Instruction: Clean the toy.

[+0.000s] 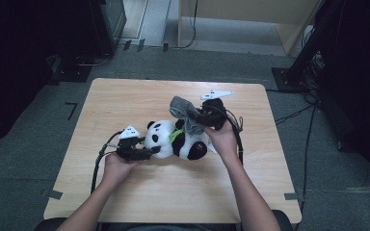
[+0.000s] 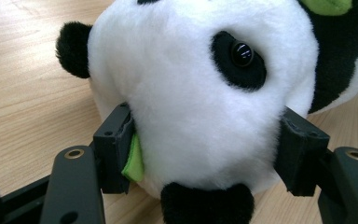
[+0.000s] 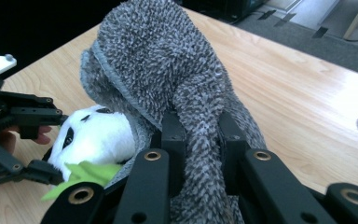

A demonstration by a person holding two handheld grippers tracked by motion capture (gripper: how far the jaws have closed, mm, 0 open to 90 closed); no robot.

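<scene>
One panda plush [image 1: 176, 139] lay mid-table [image 1: 125, 96], one grey cloth [image 1: 185, 113] draped over its far side. The left gripper [image 2: 205, 149] clamped the panda's head from its near-left; the right gripper [image 3: 203, 140] pinched the cloth just above it.

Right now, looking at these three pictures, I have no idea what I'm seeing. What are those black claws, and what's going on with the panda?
No robot here: a person at a wooden table holds a hand-operated claw in each hand. One picture looks down from above; the other two come from cameras riding on the claws. The left gripper squeezes the head of a plush panda lying on the table; up close, its jaws press into the white fur. The right gripper pinches a fuzzy grey cloth, raised and draped against the panda.
</scene>
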